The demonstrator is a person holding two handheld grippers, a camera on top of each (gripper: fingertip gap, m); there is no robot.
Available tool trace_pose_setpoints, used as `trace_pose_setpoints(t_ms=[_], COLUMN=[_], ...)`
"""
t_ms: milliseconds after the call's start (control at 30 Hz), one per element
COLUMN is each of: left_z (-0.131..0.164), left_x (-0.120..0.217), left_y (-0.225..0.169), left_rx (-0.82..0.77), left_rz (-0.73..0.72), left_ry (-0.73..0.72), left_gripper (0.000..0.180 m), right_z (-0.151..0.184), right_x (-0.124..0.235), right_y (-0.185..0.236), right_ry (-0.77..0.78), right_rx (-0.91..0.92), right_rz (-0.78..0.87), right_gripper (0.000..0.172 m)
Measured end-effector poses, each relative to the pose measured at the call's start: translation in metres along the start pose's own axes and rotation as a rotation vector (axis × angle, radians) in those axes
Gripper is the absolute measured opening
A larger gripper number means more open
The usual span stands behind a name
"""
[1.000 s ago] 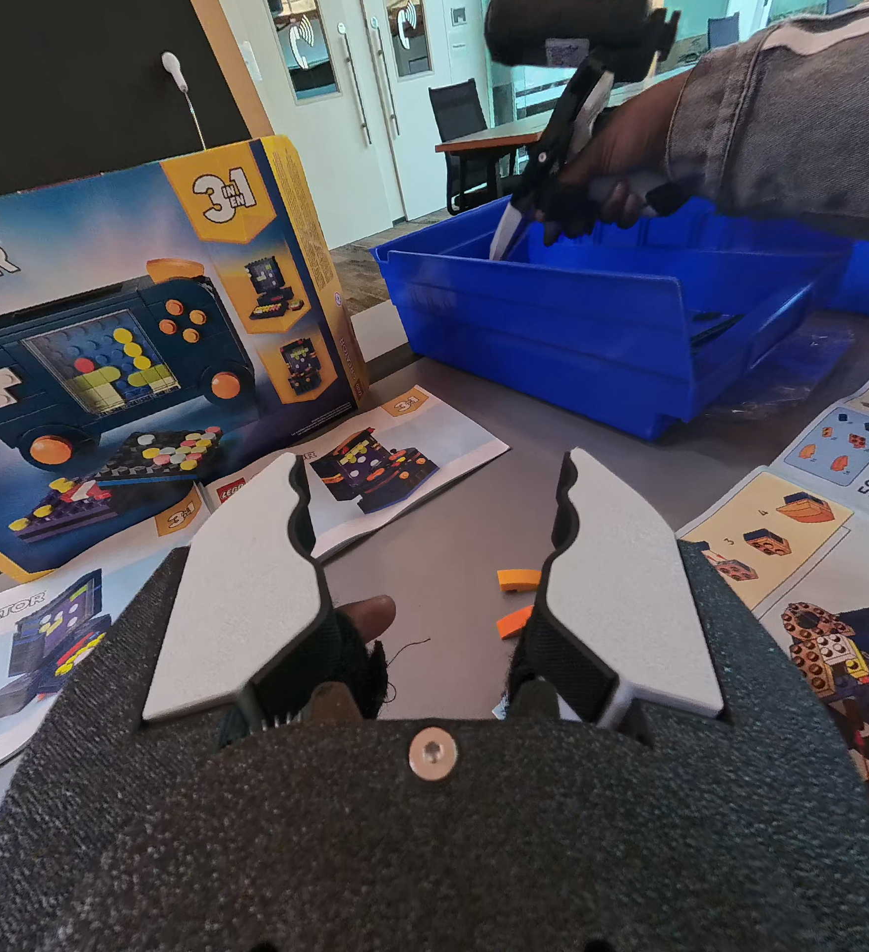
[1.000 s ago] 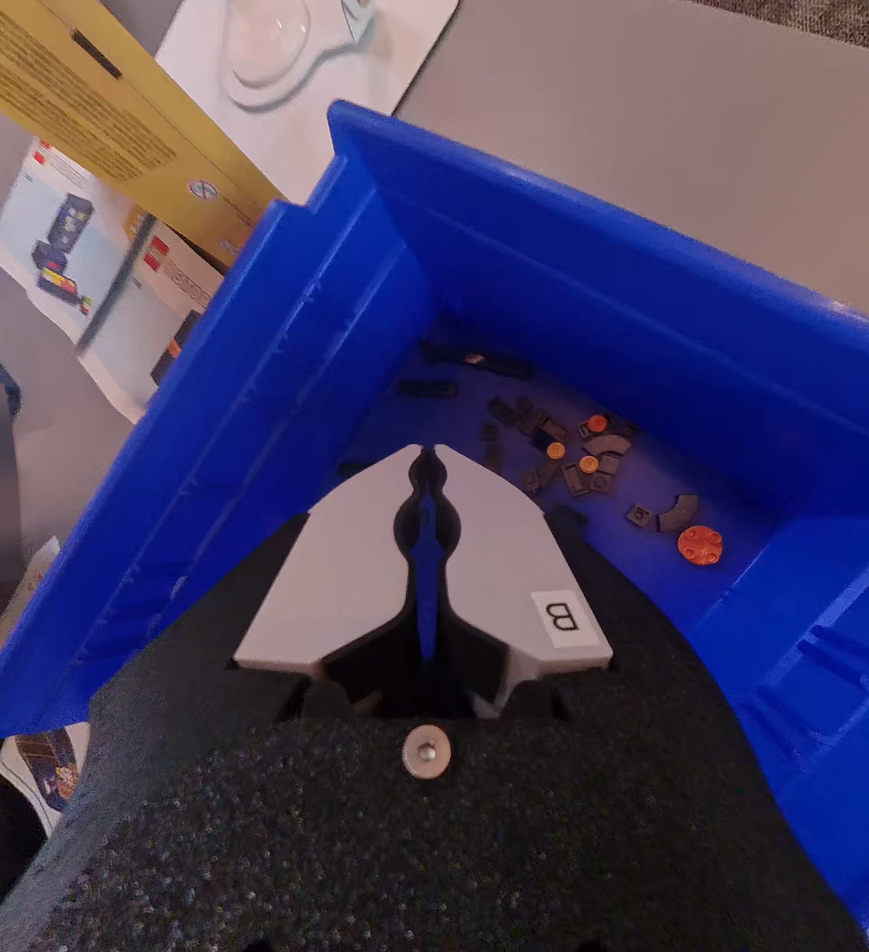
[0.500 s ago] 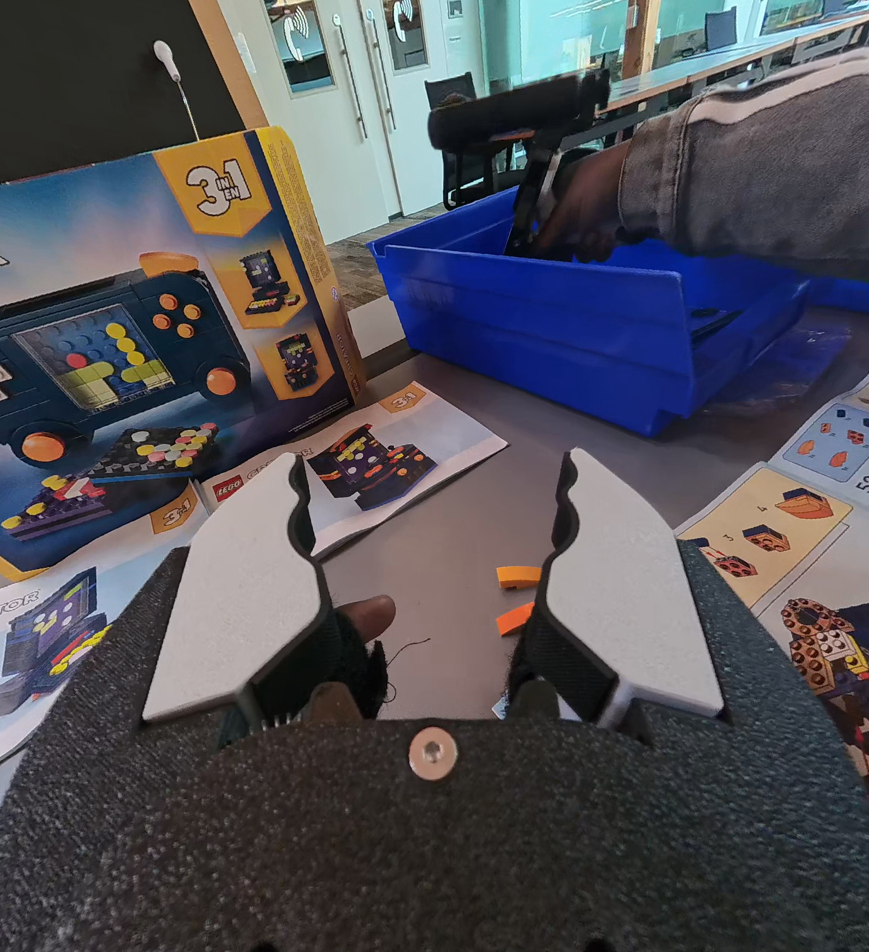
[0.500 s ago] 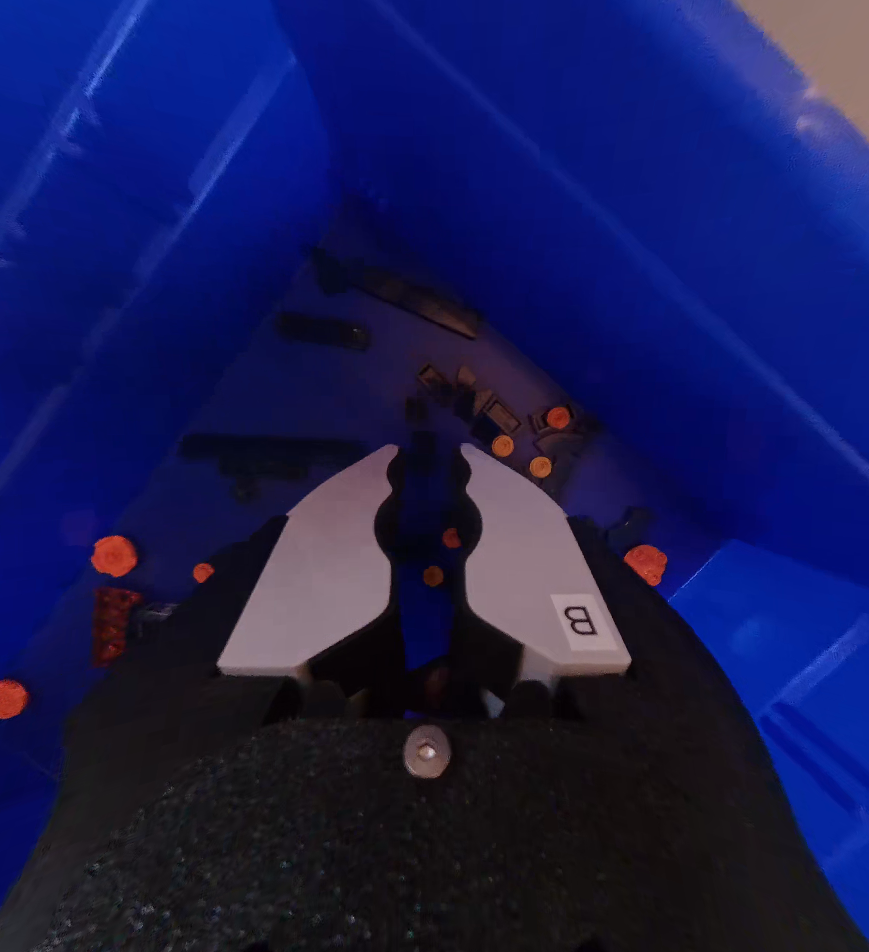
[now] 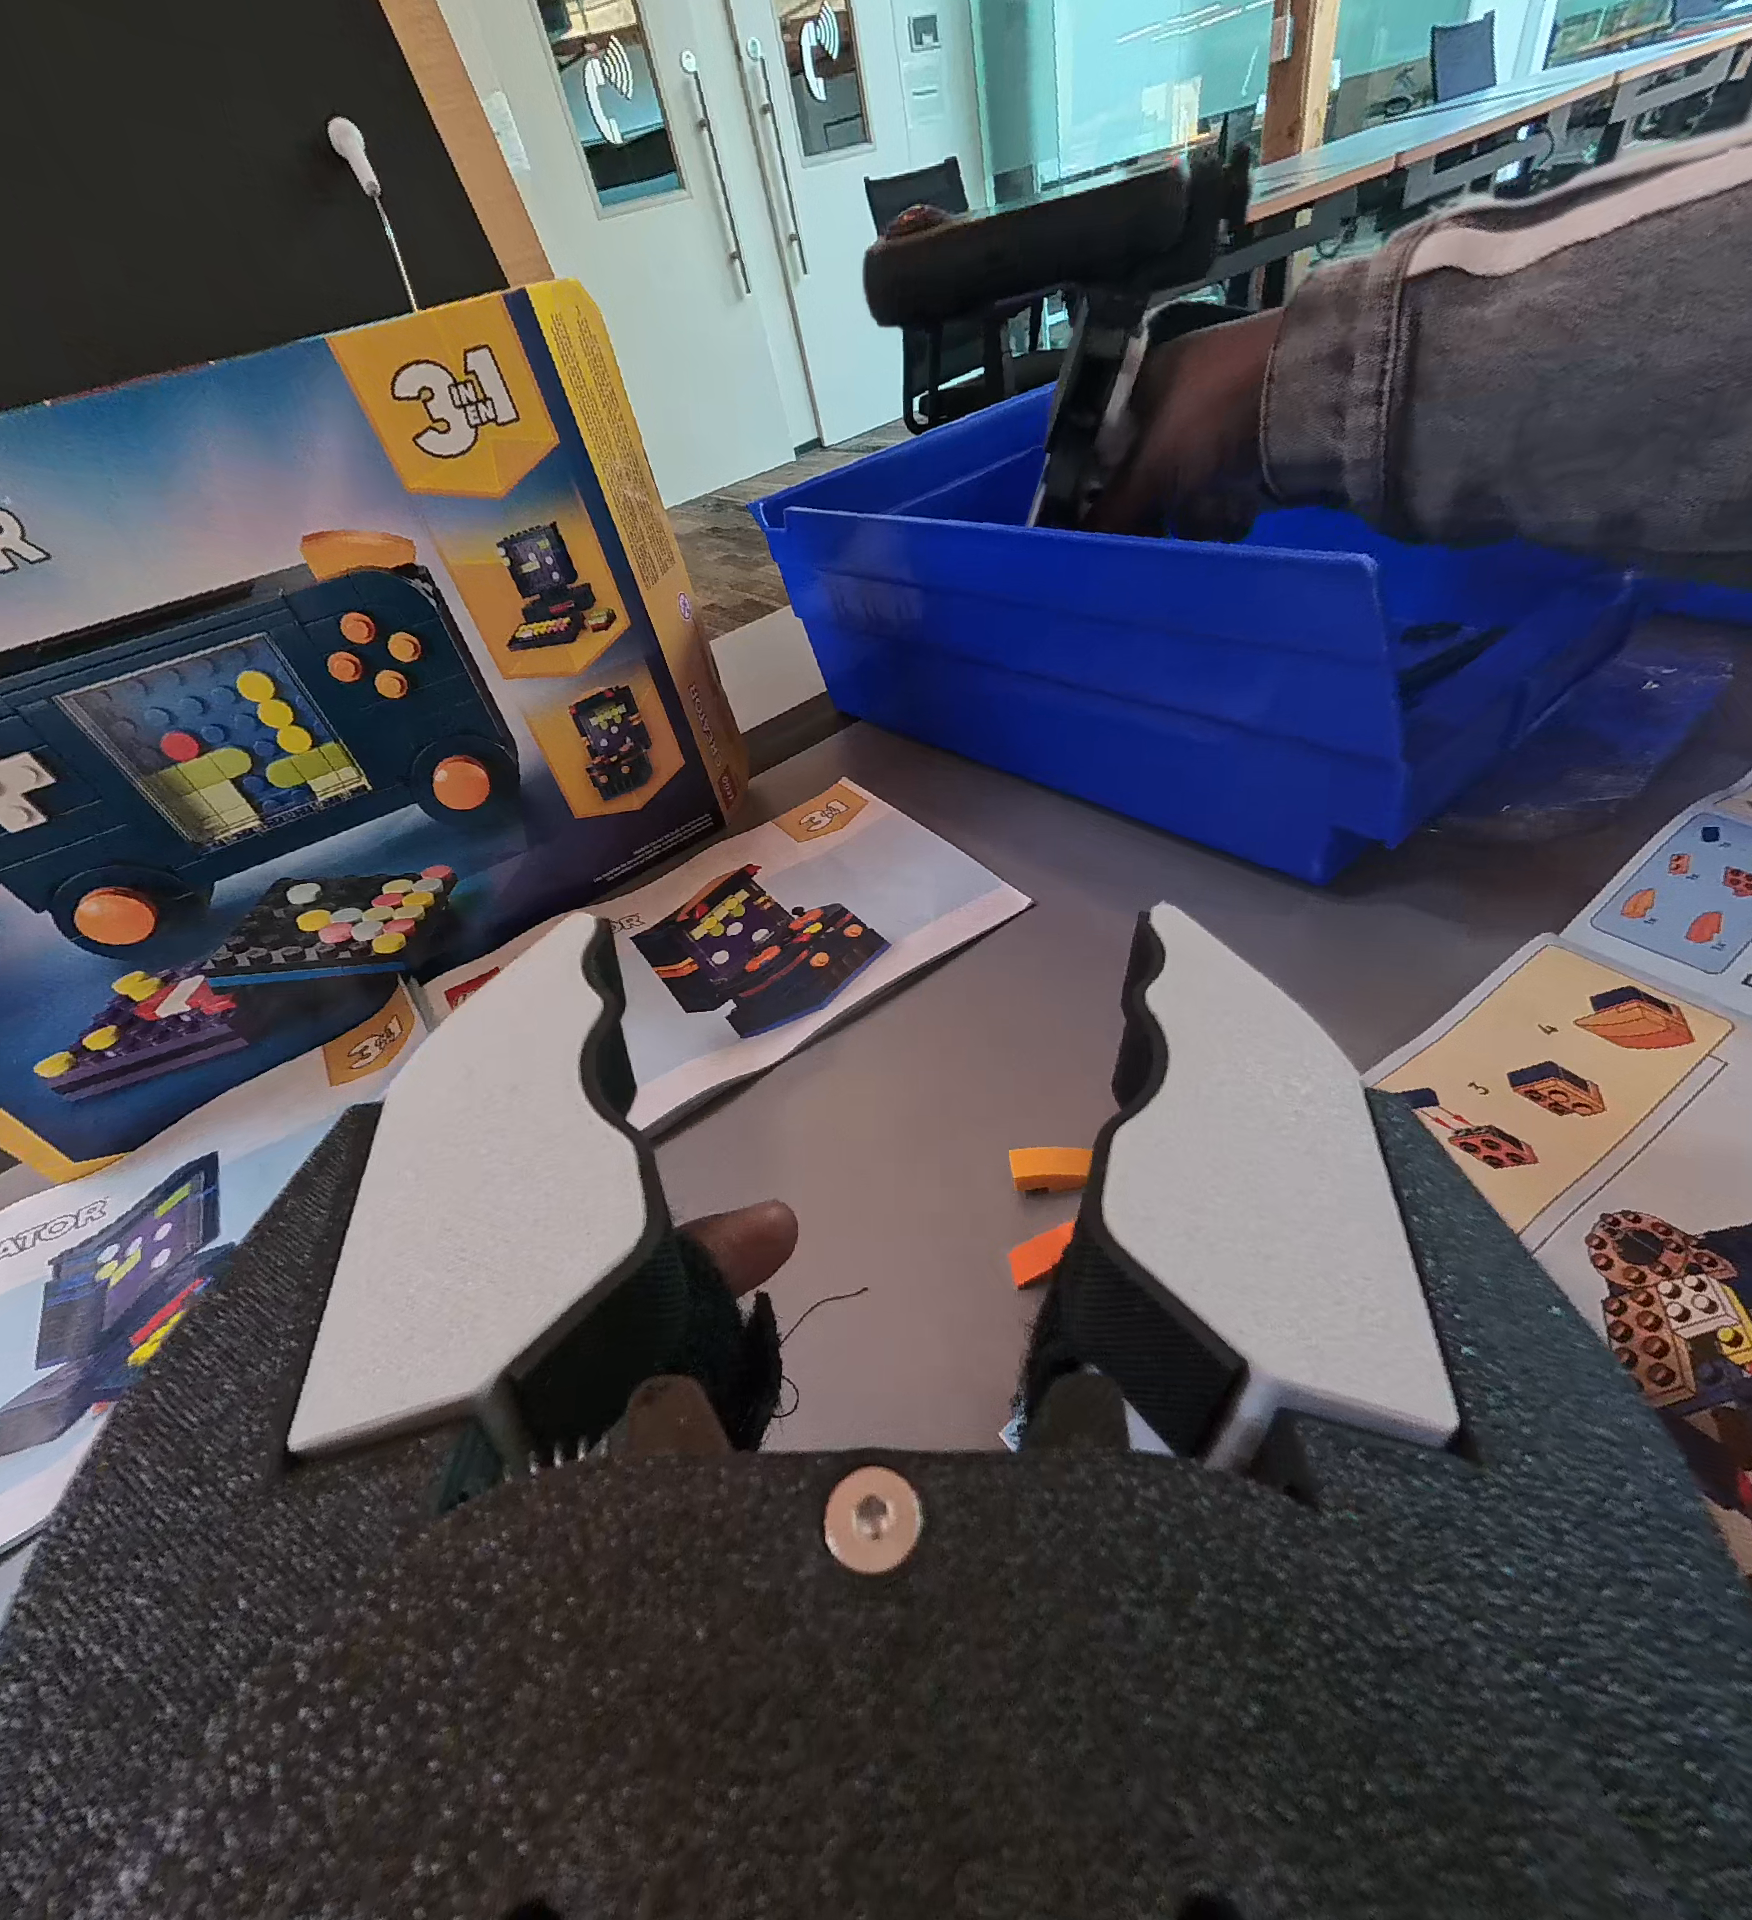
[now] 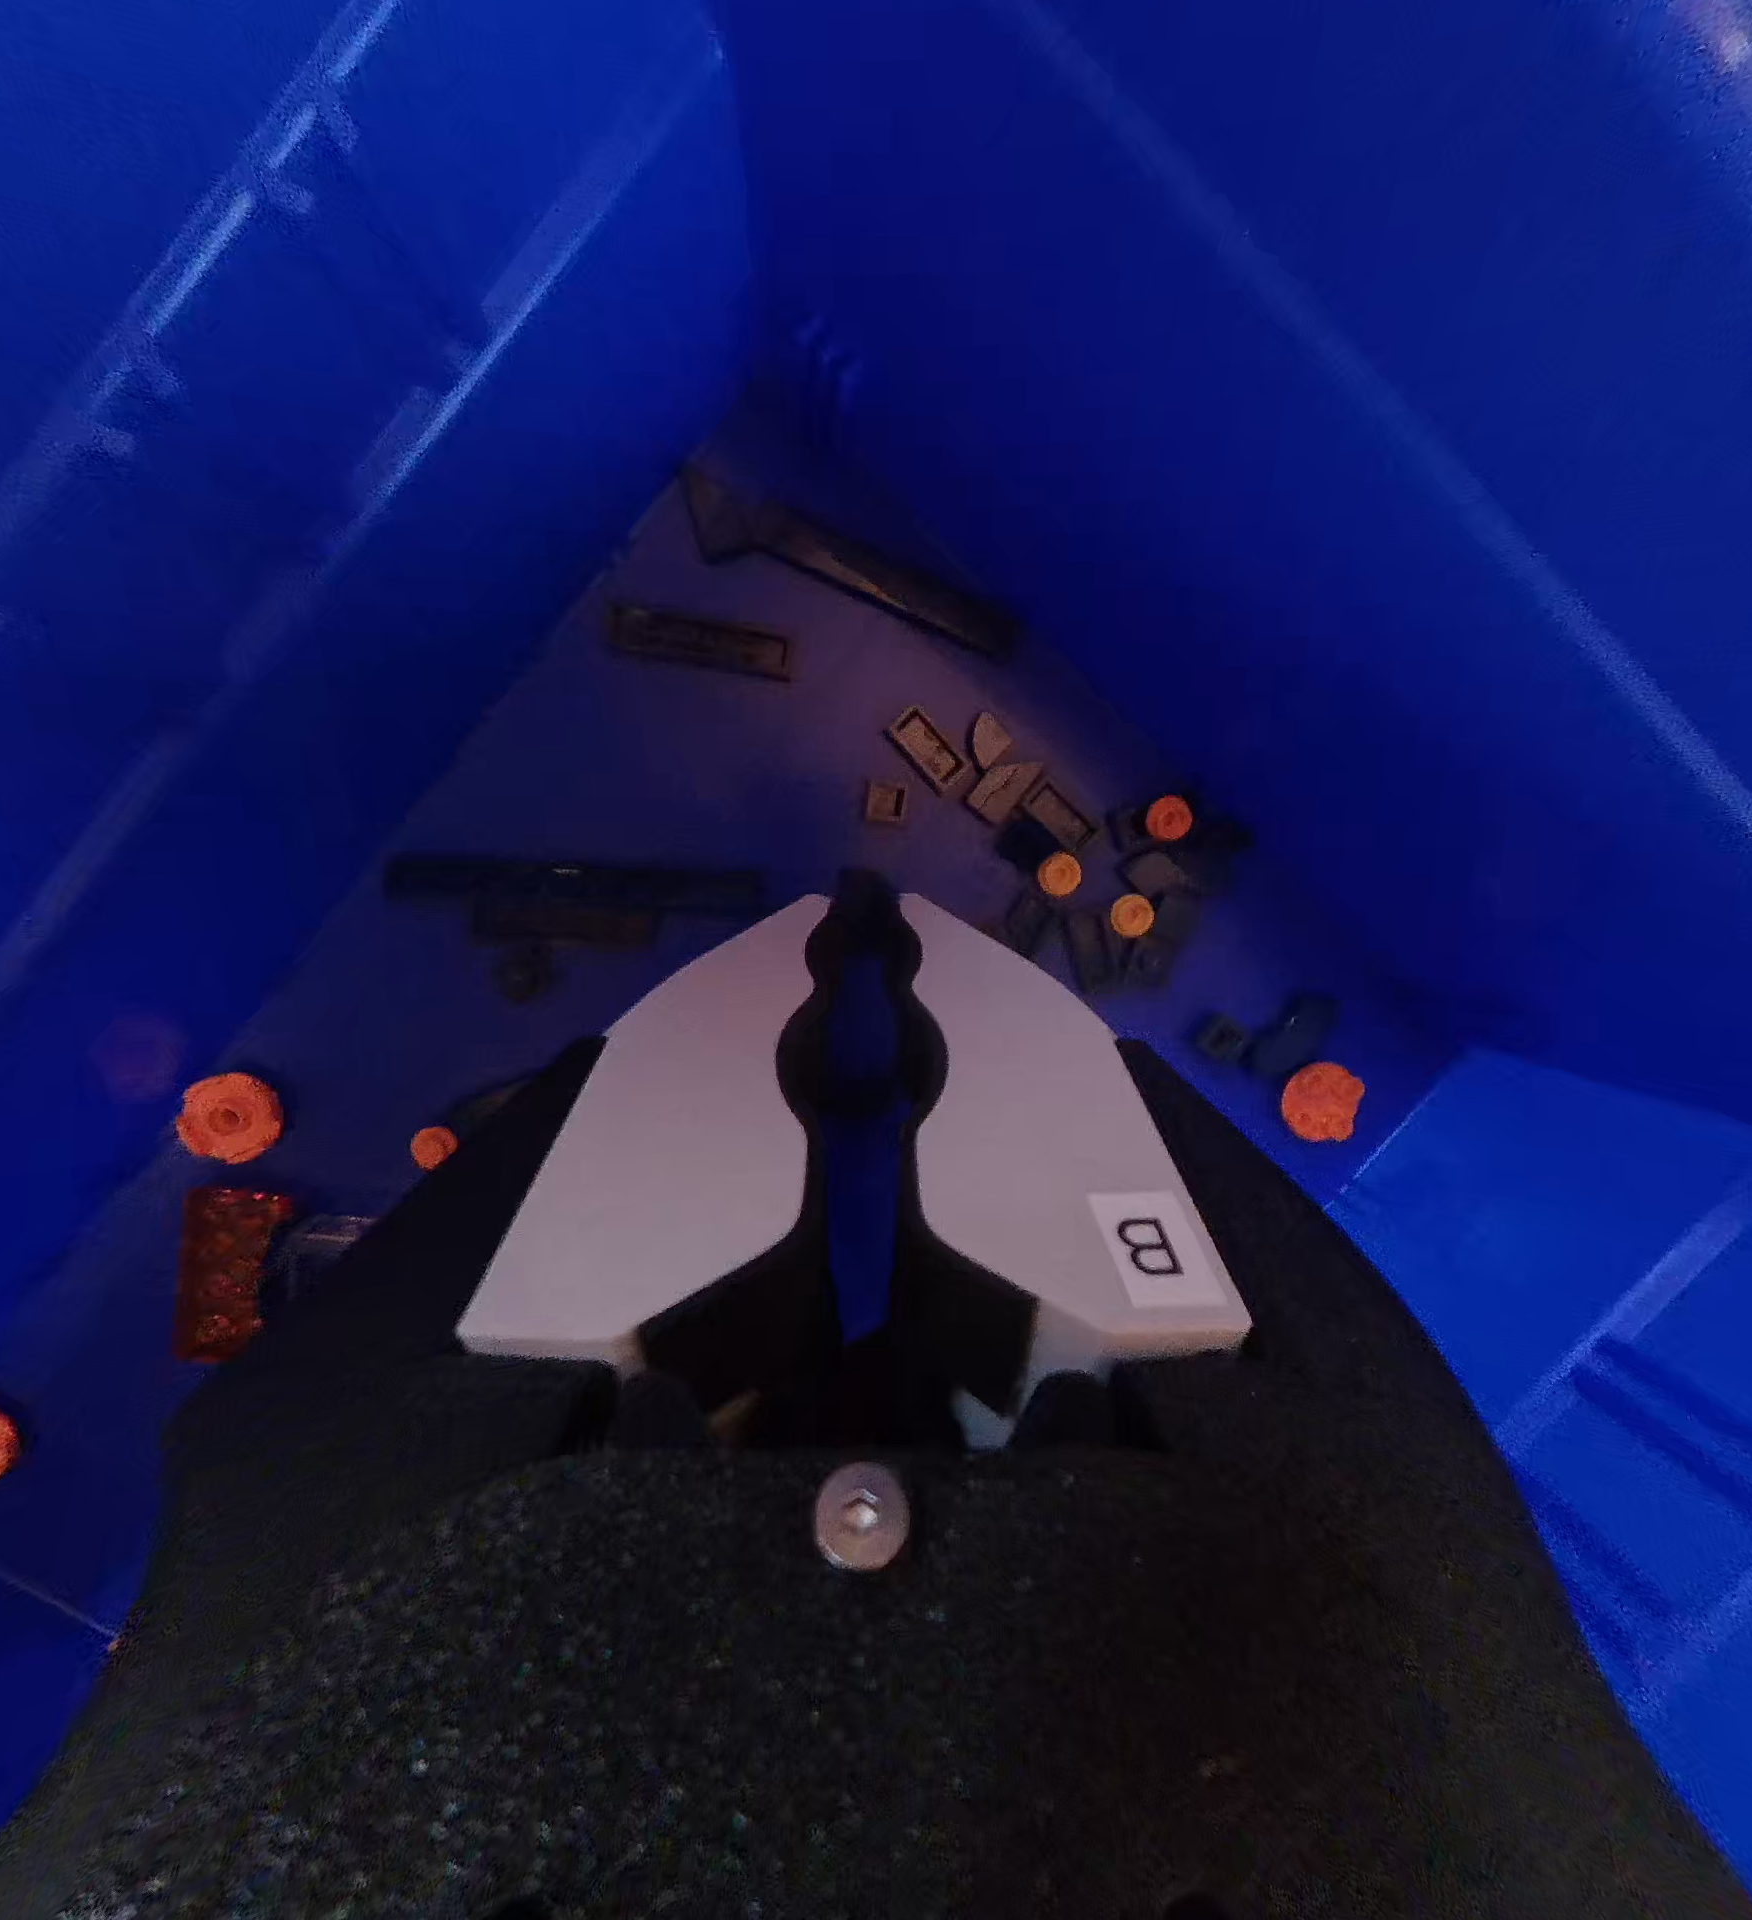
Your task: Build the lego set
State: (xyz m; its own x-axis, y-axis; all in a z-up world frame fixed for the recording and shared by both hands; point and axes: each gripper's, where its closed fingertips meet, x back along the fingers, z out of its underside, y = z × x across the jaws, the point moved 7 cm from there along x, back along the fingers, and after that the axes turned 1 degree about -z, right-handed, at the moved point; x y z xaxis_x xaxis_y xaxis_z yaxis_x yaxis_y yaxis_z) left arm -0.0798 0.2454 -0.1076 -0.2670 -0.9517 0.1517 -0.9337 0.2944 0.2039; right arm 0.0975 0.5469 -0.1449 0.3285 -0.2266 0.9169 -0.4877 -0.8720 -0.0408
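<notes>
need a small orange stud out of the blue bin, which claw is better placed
Right claw: already down inside the blue bin, studs just ahead. Left claw is over the table outside it.

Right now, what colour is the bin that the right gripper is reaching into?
The bin is bright blue, clearest in the left wrist view; the right gripper is down inside it.

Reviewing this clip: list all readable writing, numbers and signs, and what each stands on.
Wording is not quoted here; these things bear it.
Toy brick box: title, badge, fine print too small to read.
Folded booklet: logo and badge.
Lower-left booklet: title.
Open instruction pages: step and page numbers.
White sticker on the right gripper: one character.
Blue bin: none.
</notes>
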Motion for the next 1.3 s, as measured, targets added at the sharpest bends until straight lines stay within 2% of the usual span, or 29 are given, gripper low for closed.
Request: trace_pose_setpoints(t_ms=[133, 300, 467, 567, 667, 833, 1000, 1300], left_z=[-0.002, -0.005, -0.017, -0.021, -0.022, -0.022, -0.025, -0.023], left_x=[0.001, 0.004, 0.025, 0.041, 0.049, 0.048, 0.049, 0.046], left_y=[0.001, 0.009, 0.044, 0.069, 0.081, 0.079, 0.078, 0.075], left_rx=[0.021, 0.086, 0.312, 0.465, 0.486, 0.49, 0.456, 0.451], left_rz=[-0.003, -0.036, -0.222, -0.303, -0.351, -0.341, -0.343, -0.319], left_ry=[-0.012, -0.051, -0.253, -0.342, -0.374, -0.369, -0.379, -0.362], left_gripper=[0.092, 0.091, 0.086, 0.084, 0.082, 0.081, 0.081, 0.08], right_z=[0.006, 0.004, -0.002, 0.0, 0.003, 0.0, -0.006, 0.001], right_x=[0.022, 0.087, 0.166, 0.189, 0.172, 0.087, 0.035, 0.01], right_y=[0.008, 0.037, 0.109, 0.17, 0.226, 0.272, 0.272, 0.265], right_ry=[-0.076, -0.304, -0.612, -0.658, -0.565, -0.249, -0.037, 0.094], right_rx=[-0.023, -0.06, -0.007, 0.11, 0.217, 0.282, 0.265, 0.245], right_rz=[0.04, 0.037, -0.132, -0.24, -0.306, -0.248, -0.136, -0.118], right_gripper=[0.008, 0.007, 0.007, 0.007, 0.007, 0.007, 0.007, 0.007])
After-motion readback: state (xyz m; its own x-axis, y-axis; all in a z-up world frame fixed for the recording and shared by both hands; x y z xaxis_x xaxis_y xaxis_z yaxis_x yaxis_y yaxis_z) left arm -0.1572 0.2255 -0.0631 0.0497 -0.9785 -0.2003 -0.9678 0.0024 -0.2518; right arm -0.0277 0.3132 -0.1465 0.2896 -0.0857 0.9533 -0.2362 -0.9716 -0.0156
